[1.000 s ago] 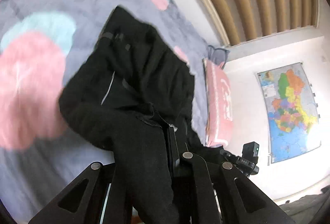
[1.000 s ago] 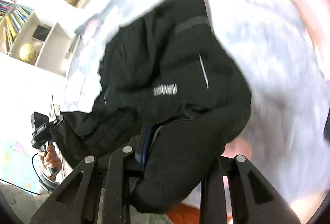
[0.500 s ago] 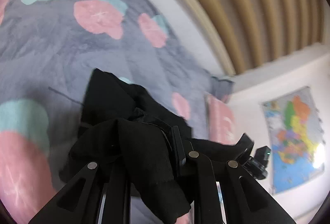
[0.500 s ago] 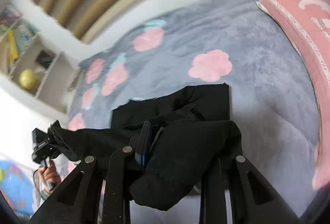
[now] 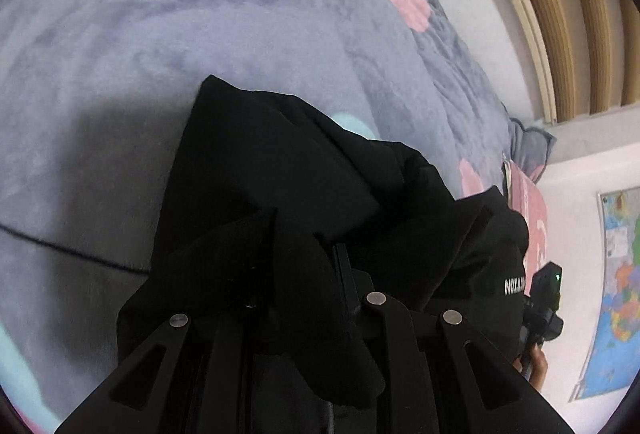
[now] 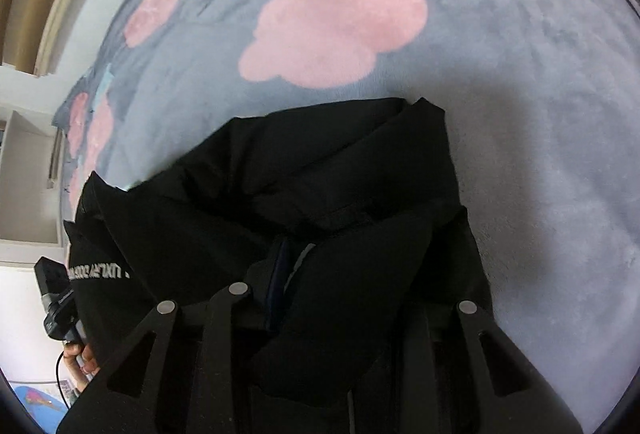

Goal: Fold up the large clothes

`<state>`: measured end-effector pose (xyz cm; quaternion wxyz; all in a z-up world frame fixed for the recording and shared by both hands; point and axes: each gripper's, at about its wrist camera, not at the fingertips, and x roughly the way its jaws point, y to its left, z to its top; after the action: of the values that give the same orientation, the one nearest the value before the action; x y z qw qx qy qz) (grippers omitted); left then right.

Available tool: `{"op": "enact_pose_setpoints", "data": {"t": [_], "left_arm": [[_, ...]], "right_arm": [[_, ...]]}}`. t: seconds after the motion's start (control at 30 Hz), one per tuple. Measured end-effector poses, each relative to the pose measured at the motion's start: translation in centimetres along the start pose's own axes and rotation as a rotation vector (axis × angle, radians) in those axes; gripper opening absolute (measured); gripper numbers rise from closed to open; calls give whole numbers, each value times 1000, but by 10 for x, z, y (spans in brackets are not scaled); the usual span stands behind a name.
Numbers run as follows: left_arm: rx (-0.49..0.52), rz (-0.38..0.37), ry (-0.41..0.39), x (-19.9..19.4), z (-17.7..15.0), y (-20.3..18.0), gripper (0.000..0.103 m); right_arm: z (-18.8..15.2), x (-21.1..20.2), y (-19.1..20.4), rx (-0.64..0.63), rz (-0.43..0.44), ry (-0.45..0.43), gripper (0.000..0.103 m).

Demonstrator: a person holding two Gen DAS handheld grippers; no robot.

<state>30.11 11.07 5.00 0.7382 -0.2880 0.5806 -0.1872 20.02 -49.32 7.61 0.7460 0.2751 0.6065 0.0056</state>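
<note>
A large black jacket (image 5: 288, 186) with white lettering lies bunched on a grey-blue bedspread with pink flowers (image 5: 160, 34). My left gripper (image 5: 308, 274) is shut on a fold of the jacket, whose cloth hides its fingertips. My right gripper (image 6: 304, 266) is shut on another fold of the same jacket (image 6: 320, 170), low over the bedspread (image 6: 520, 94). The cloth stretches between the two grippers. Each gripper shows in the other's view: the right one (image 5: 540, 310), the left one (image 6: 56, 302).
A pink pillow (image 5: 528, 218) lies at the head of the bed. A wall map (image 5: 620, 274) hangs on the right. A slatted wooden headboard wall (image 5: 580, 14) stands beyond the bed. White shelves (image 6: 24, 174) stand at the left.
Both grippers have come down toward the bed with the jacket. The jacket, hanging and swinging a second ago, now lies bunched on the bedspread.
</note>
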Motion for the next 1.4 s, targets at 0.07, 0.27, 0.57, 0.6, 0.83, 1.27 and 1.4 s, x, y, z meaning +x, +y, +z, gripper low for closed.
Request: {"op": "enact_pose_setpoints", "data": {"t": [0.07,0.27,0.57,0.6,0.83,1.27,1.4], "left_arm": [[-6,-17,27,-3,2,1,19],[61,-144,78,-58,10,-11,25],[116,-271,6,-168,-9,-9,67],[120,-221,-41,-177,-10,-7,69],[147,76,-32,-122,2,-6,69],[-36,-38,94,-43,35,48,67],[80,91,2,-61,18,23,11]], "right_arm": [[0,2,-1,0,-1,1,32],[-3,-42,-2,14,49,-8,36],[-27,-137,-14,41,234,-105,64],[-29,-142,-13,28,209,-121,67],[-25,-144,10,-128,38,-196,80],[43,-38,-4,-271,-110,-84,72],[22,-51,18,-364,-216,-202,26]]}}
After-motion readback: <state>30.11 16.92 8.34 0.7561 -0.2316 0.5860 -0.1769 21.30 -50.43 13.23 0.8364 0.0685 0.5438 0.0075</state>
